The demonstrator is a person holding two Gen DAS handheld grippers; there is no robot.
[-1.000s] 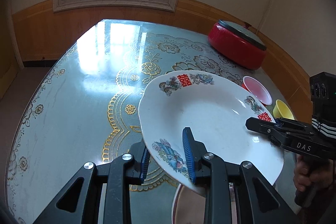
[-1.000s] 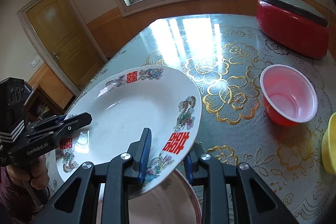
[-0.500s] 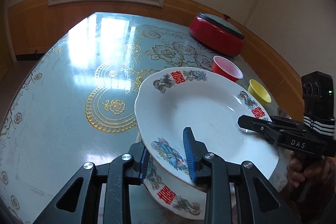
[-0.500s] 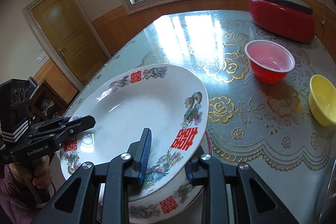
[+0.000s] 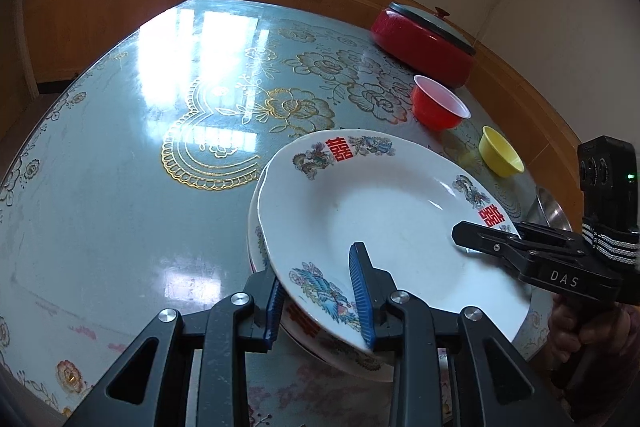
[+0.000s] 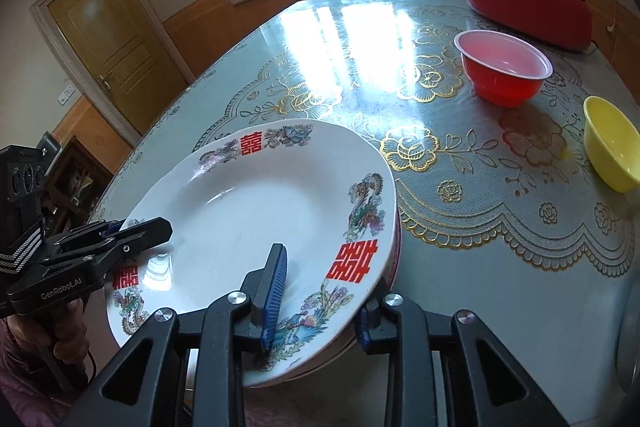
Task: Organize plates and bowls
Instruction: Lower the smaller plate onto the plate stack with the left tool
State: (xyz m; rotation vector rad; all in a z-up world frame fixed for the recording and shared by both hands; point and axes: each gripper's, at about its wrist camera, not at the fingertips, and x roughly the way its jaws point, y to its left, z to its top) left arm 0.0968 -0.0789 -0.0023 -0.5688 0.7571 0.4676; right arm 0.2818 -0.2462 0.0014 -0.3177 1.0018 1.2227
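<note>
Glossy floral tablecloth (image 5: pixel 120 187) ran under everything, w/ a window behind and a red pot (image 5: pixel 424 43) at the far edge. I had the plate (image 5: pixel 392 219) pinched at two spots on its rim: left gripper (image 5: pixel 320 303) clamped on the near-left edge, right gripper (image 6: pixel 316 303) clamped on the opposite side, one pad on top and one under in each. It sat low over a second plate (image 5: pixel 256 247) of the same pattern, tilted a bit and apparently not fully nested yet. Red bowl (image 6: pixel 504 71) and yellow bowl (image 6: pixel 612 147) stood apart on the cloth, well clear. To do this step right, I judged I should level both sides together, line the rims up, lower till the weight sat on the bottom plate, then open both at once & back out along the cloth w/o dragging the rim.
</note>
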